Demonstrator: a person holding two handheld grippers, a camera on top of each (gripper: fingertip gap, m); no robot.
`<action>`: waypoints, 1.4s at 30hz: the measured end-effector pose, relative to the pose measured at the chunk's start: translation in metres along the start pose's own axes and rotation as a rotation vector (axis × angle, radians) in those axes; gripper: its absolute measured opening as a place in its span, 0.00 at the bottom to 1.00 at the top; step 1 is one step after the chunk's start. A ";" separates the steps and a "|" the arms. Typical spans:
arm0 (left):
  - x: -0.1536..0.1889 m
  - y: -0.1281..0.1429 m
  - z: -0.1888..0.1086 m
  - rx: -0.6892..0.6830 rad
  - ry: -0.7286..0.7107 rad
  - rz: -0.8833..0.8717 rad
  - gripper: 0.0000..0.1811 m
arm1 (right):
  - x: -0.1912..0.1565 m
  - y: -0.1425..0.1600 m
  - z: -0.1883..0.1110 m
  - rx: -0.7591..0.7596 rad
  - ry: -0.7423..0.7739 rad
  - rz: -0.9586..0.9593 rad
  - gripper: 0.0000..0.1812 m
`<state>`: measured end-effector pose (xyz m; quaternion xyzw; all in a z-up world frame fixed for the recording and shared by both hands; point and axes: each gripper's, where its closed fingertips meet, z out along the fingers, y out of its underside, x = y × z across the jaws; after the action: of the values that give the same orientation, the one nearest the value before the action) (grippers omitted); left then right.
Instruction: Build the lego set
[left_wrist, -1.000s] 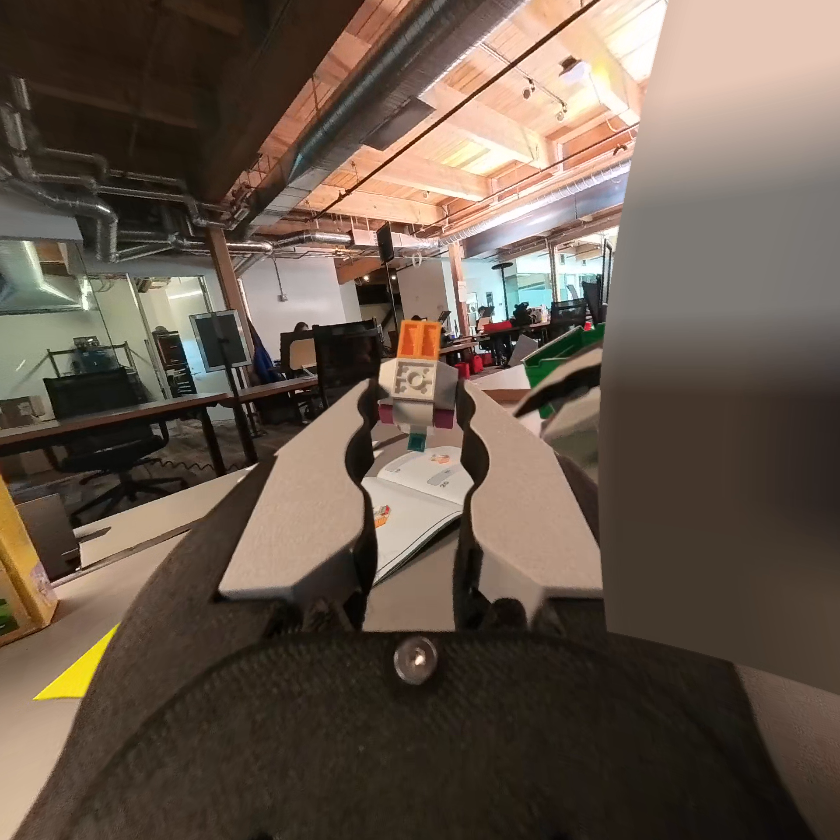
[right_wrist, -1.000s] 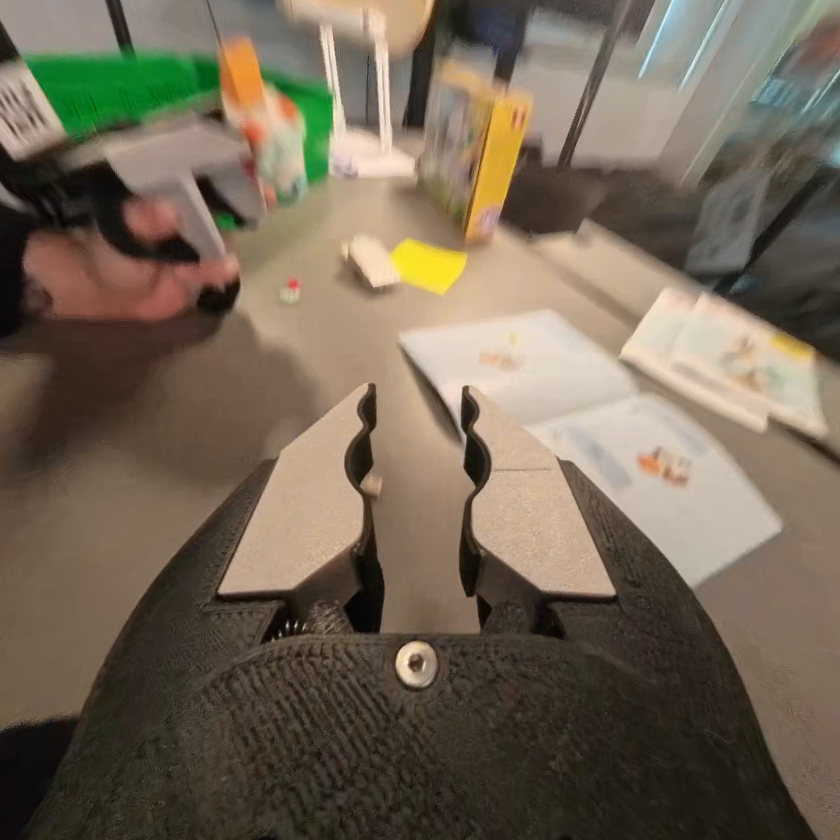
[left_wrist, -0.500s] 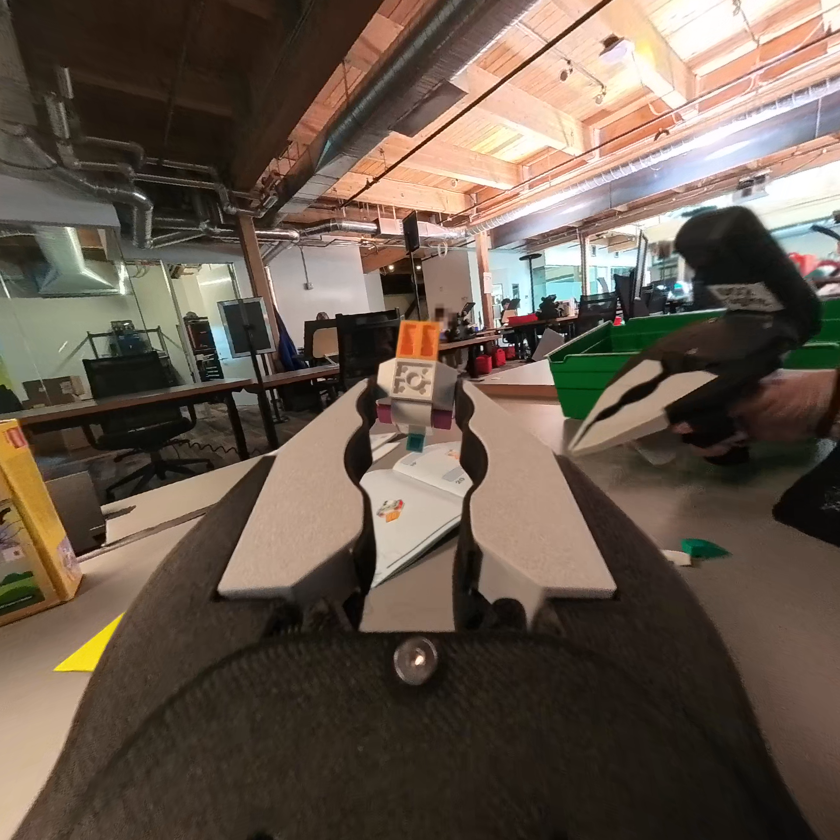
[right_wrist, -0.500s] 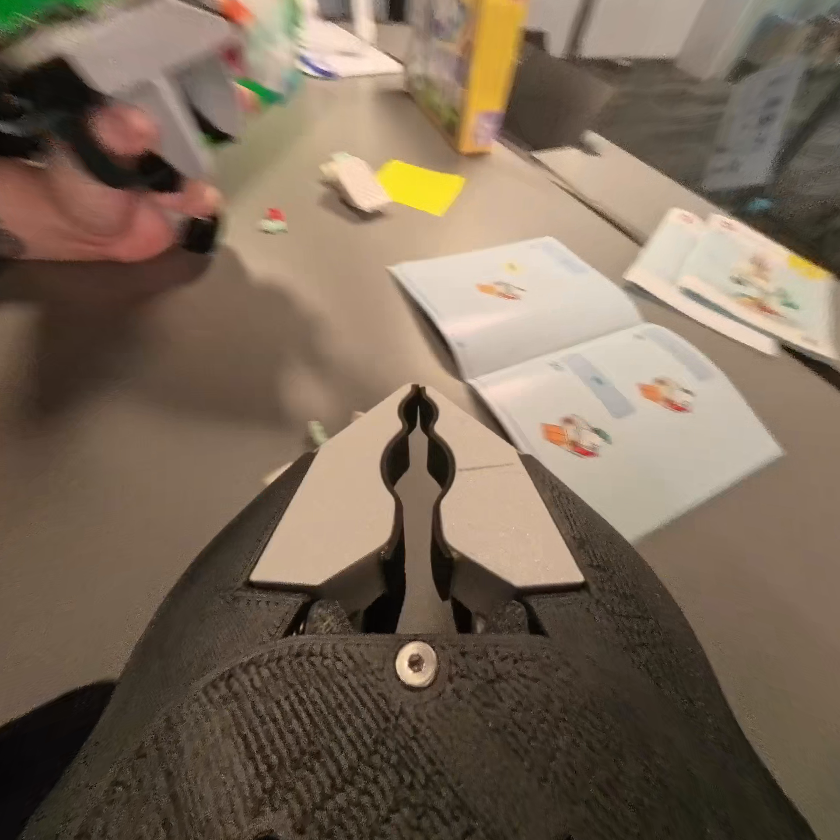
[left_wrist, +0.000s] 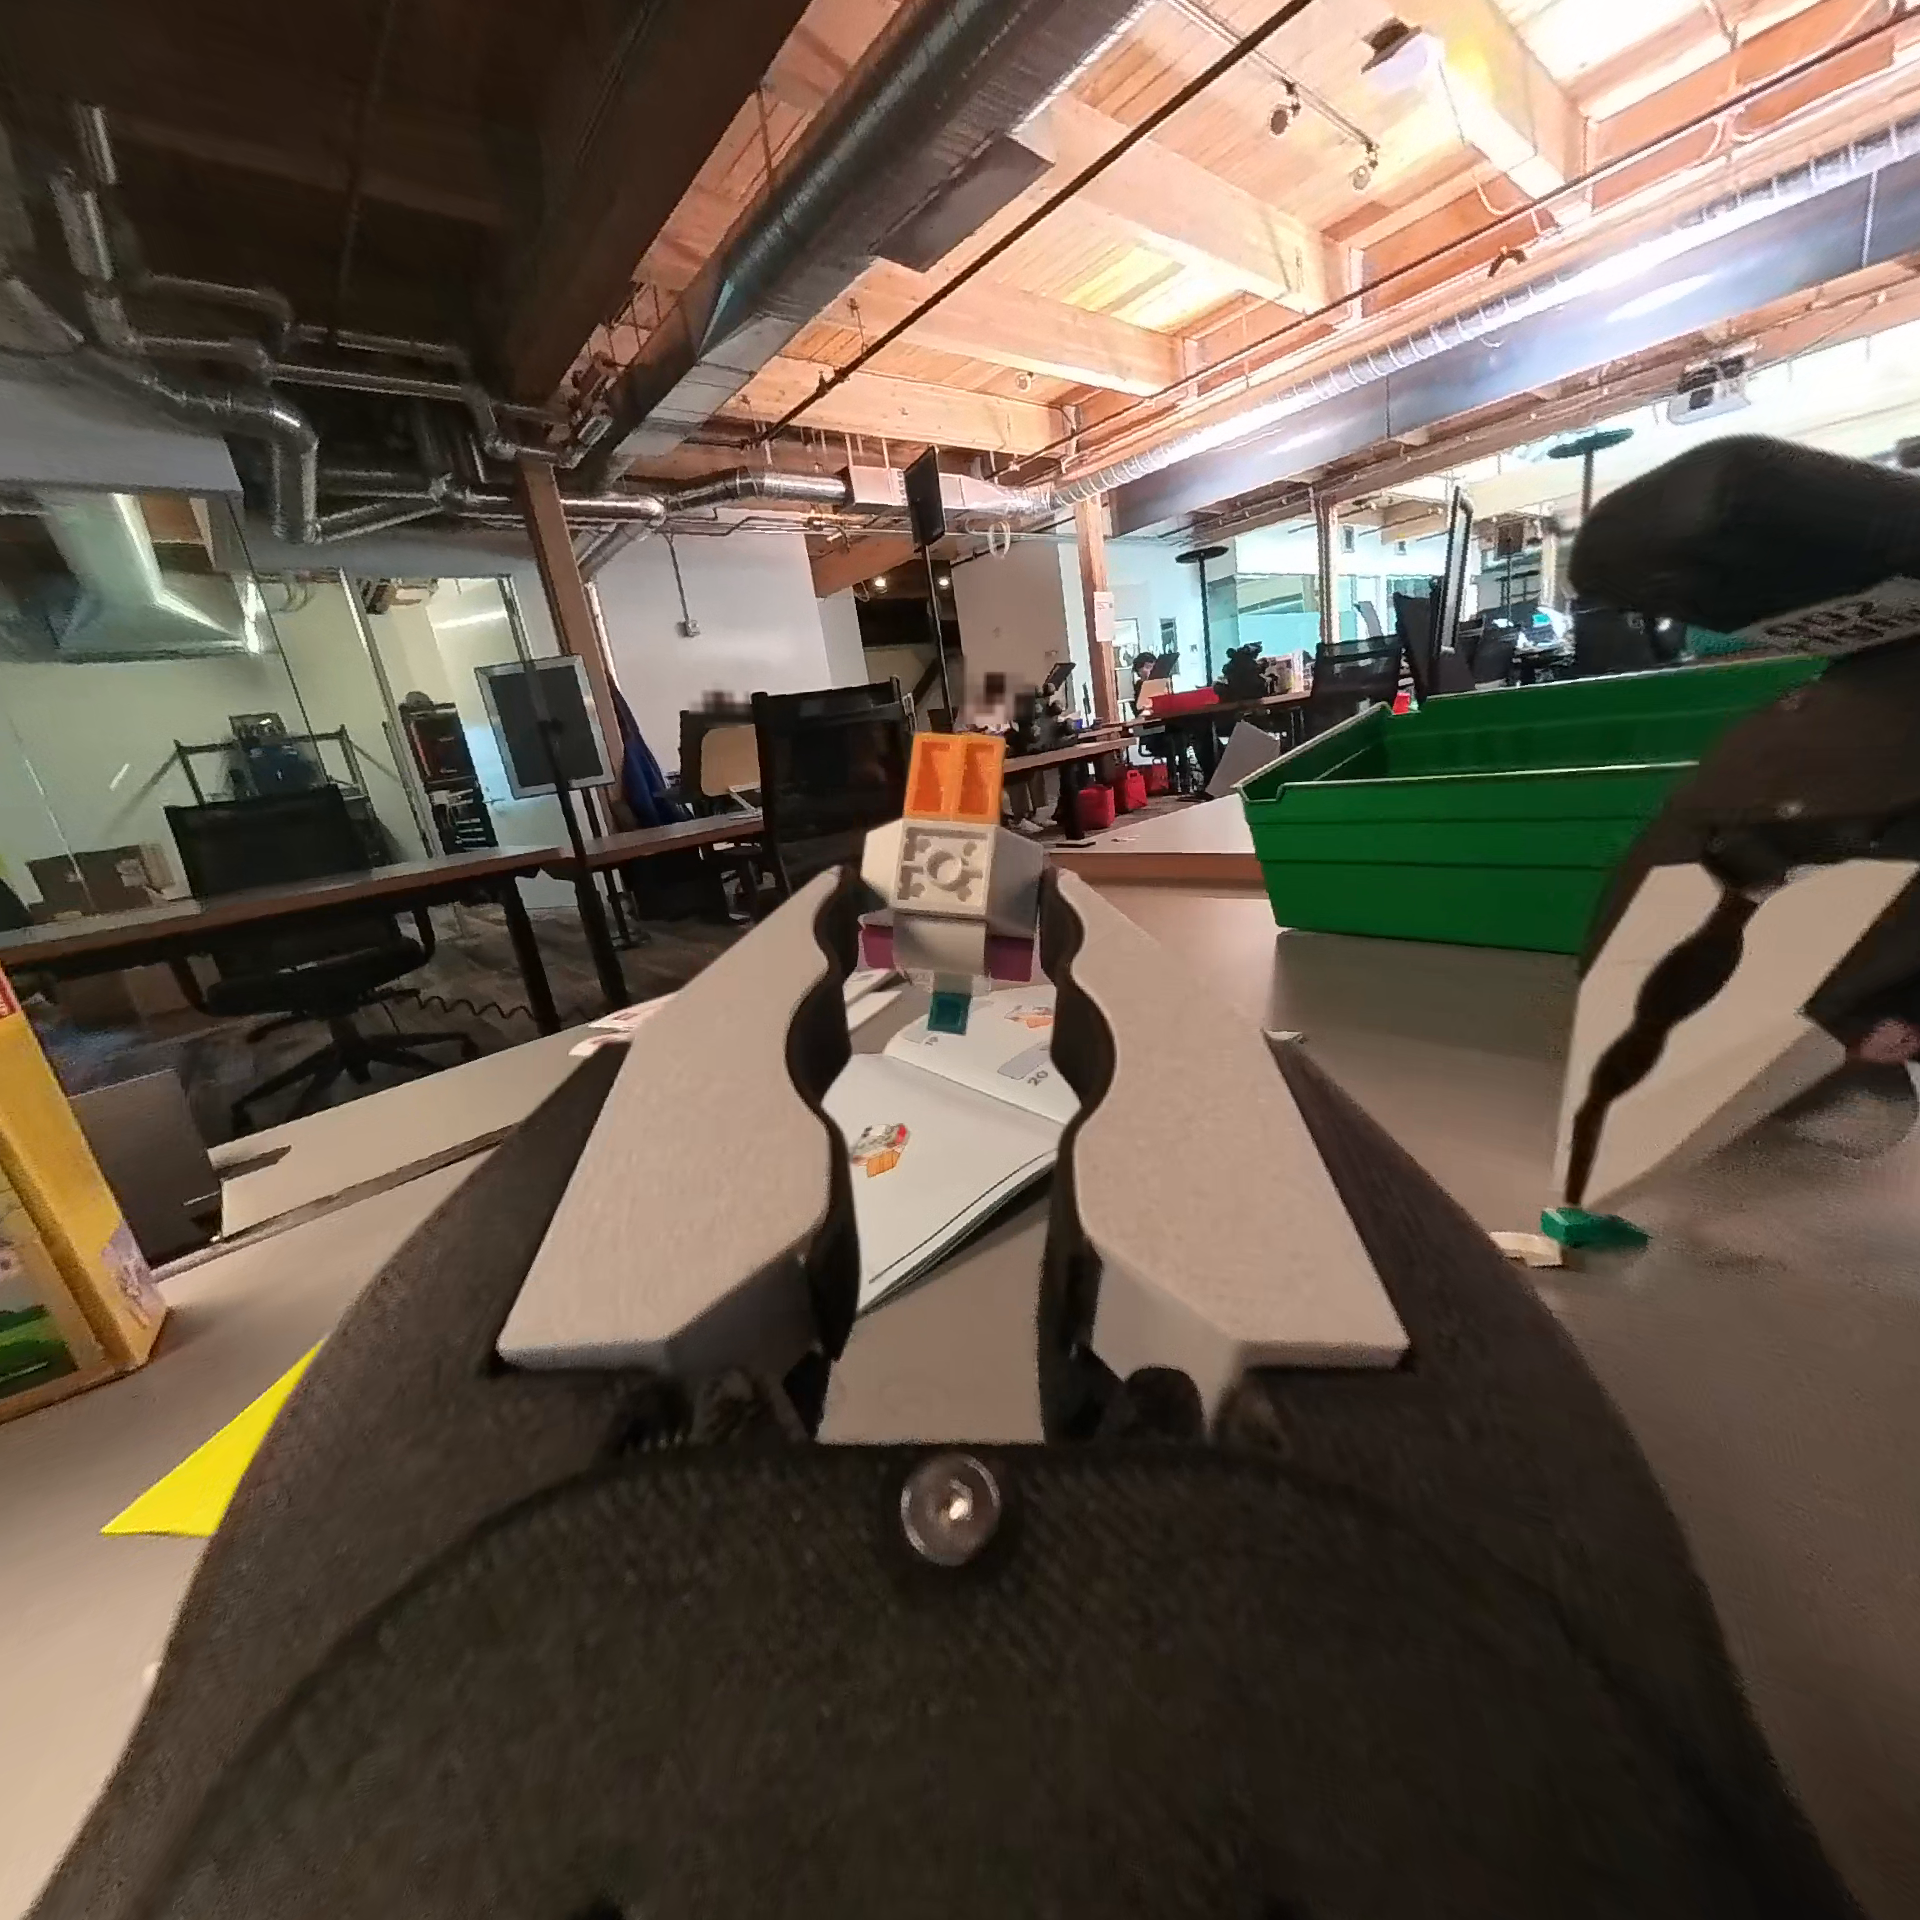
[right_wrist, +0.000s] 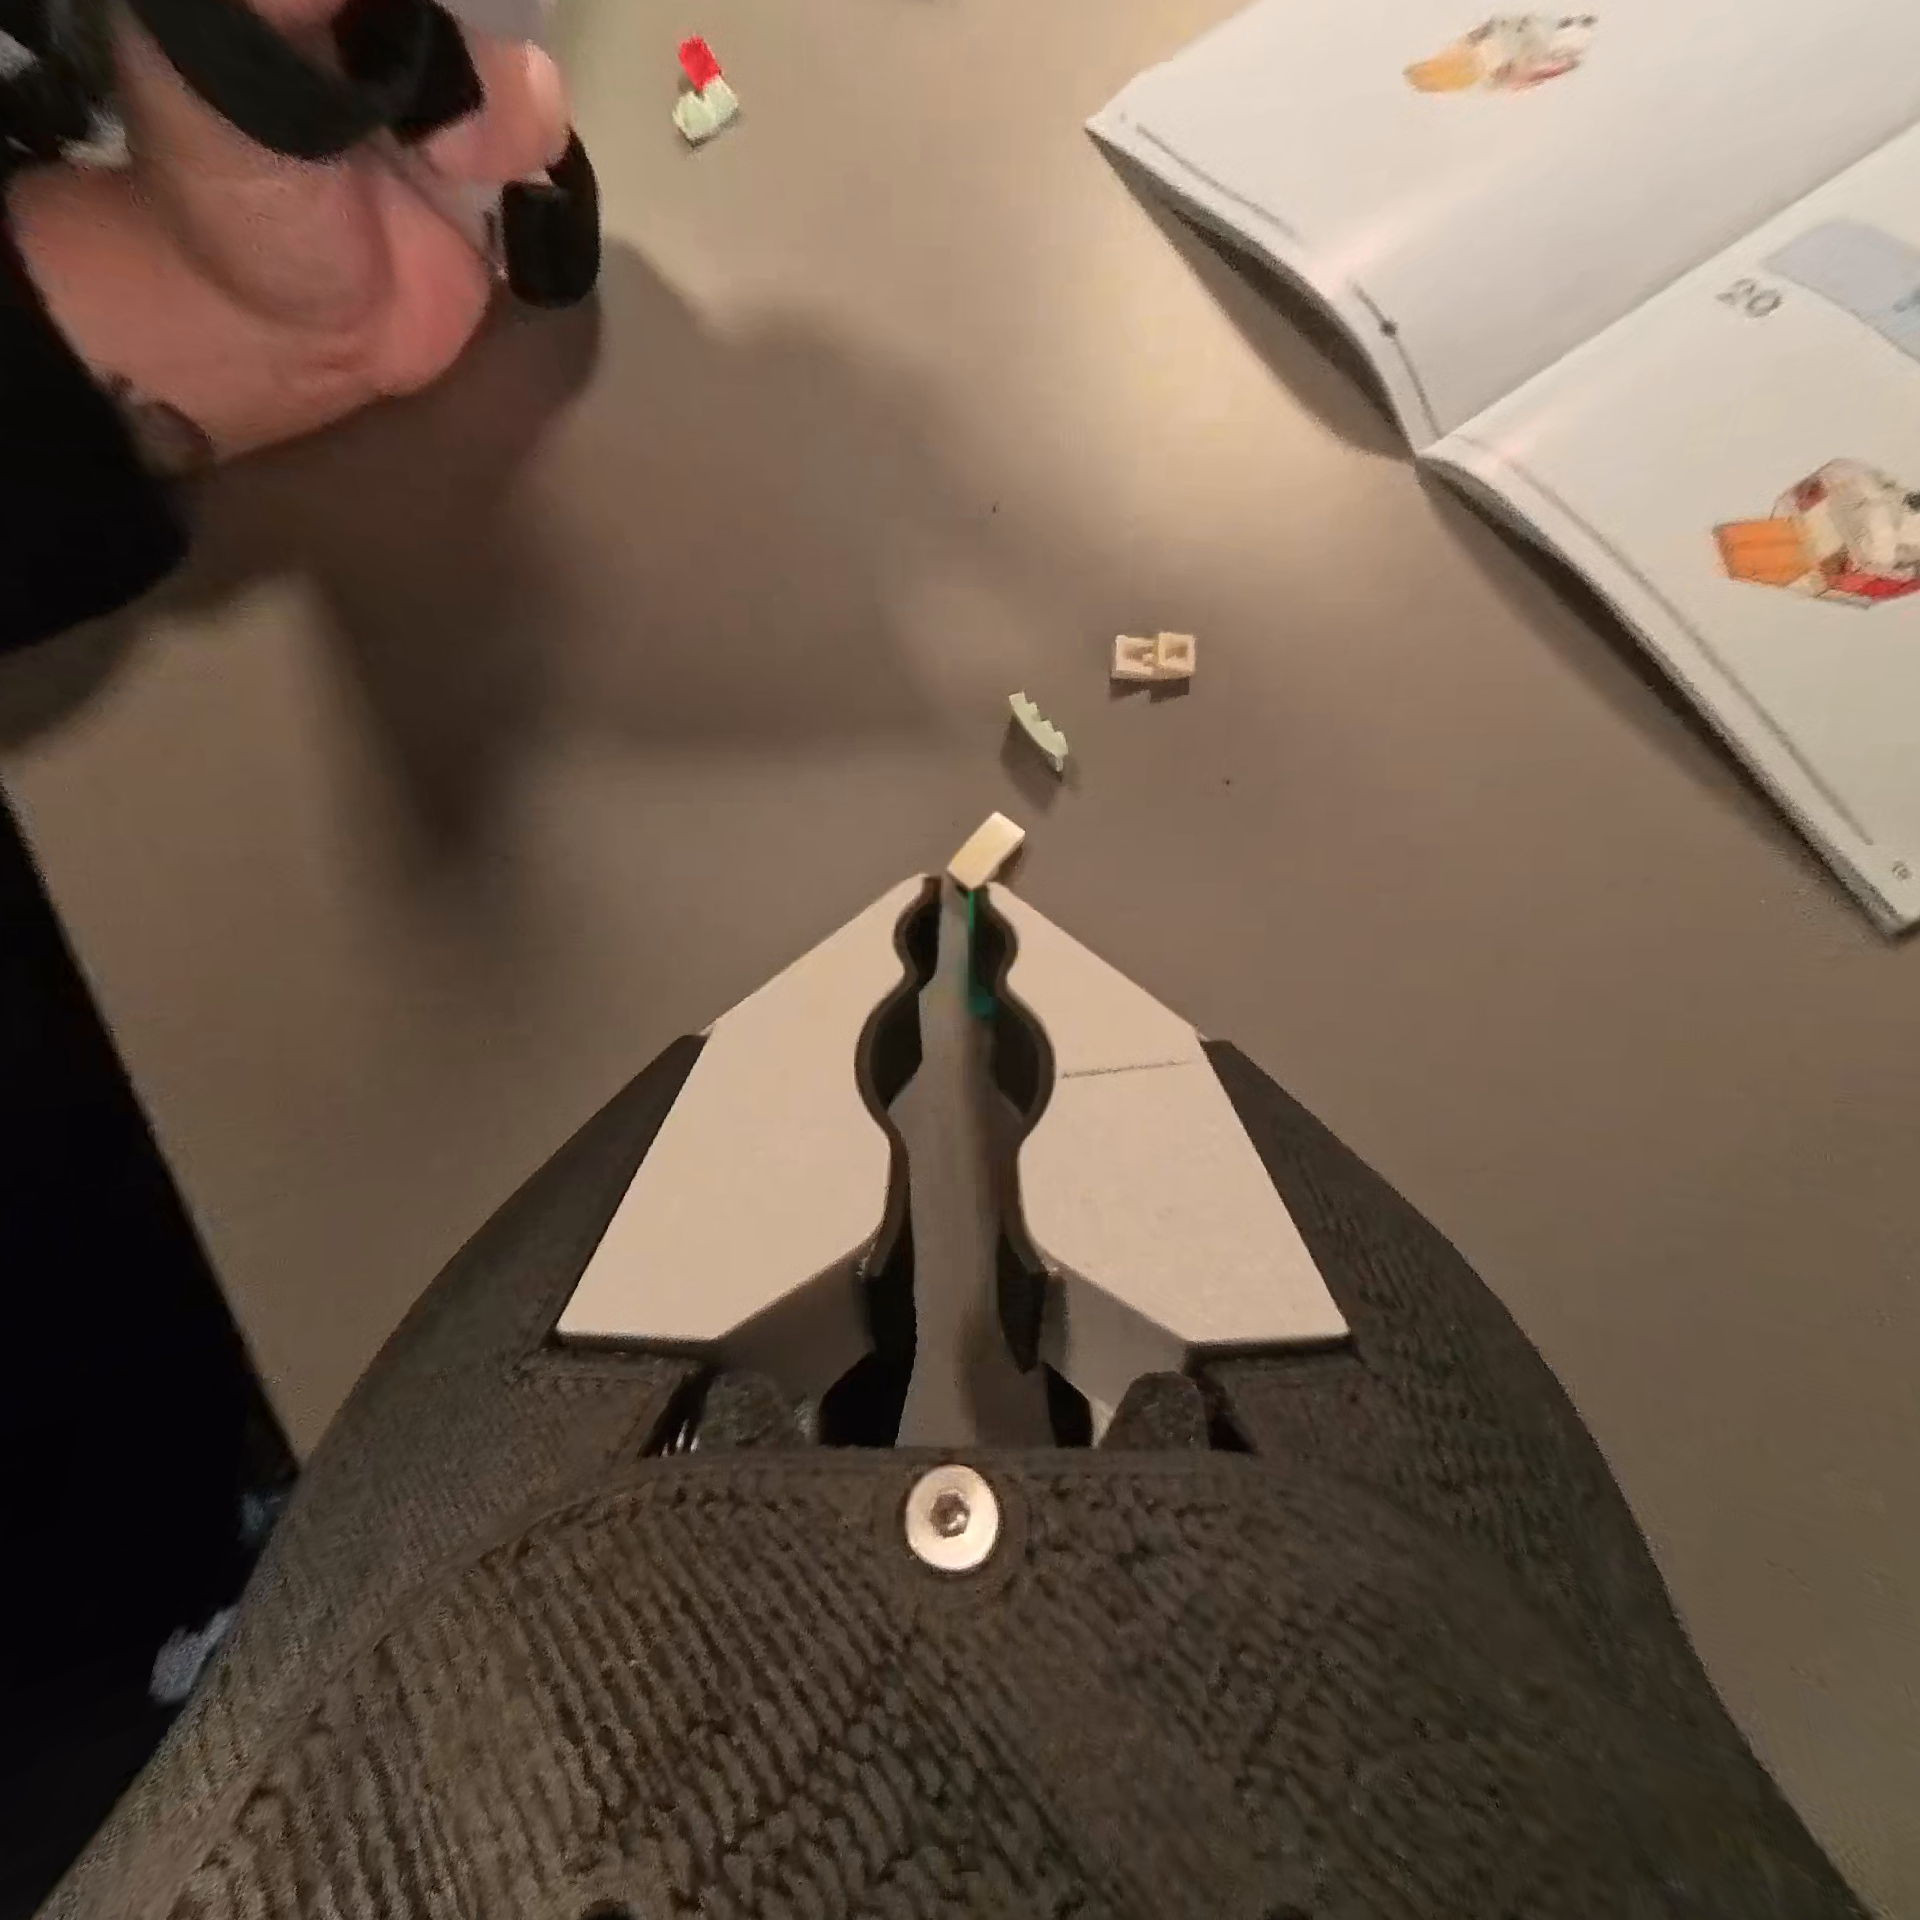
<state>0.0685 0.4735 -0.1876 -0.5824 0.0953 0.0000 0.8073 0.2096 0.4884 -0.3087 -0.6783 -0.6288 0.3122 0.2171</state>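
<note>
My left gripper (left_wrist: 951, 894) is shut on a small lego model (left_wrist: 948, 873), grey and white with an orange top, magenta sides and a teal foot, held up above the table. My right gripper (right_wrist: 964, 883) points down at the table with its fingers a narrow slit apart. It also shows in the left wrist view (left_wrist: 1574, 1195), tips on a small green piece (left_wrist: 1595, 1229). A sliver of that green piece (right_wrist: 975, 961) shows in the slit; I cannot tell whether it is pinched. A cream piece (right_wrist: 987, 837) lies just past the tips.
An open instruction booklet (right_wrist: 1558, 260) lies to the right. A pale green piece (right_wrist: 1039, 732), a cream clip piece (right_wrist: 1153, 657) and a red and green piece (right_wrist: 704, 88) lie loose. Stacked green bins (left_wrist: 1455, 842) and a yellow box (left_wrist: 62, 1226) stand on the table. There is about 20 centimeters between the tips of the two grippers. From the right gripper's tips to the pale green piece (right_wrist: 1039, 732) is close to 4 centimeters.
My right gripper went from open to shut while dropping toward the table, and now stands a slit apart at the green piece. My left gripper holds the model steady.
</note>
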 end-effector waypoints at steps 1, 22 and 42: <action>0.001 0.000 0.000 0.000 0.006 0.006 0.19 | -0.001 0.002 0.005 -0.005 0.016 -0.001 0.05; -0.017 -0.006 -0.006 0.049 -0.073 -0.045 0.18 | 0.010 -0.168 -0.010 0.746 0.388 -0.121 0.03; -0.030 -0.009 -0.004 0.088 -0.082 -0.209 0.18 | -0.002 -0.206 0.005 1.145 0.525 -0.271 0.03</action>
<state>0.0390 0.4705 -0.1760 -0.5525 0.0006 -0.0645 0.8310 0.0582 0.5096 -0.1708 -0.4236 -0.3687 0.3920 0.7287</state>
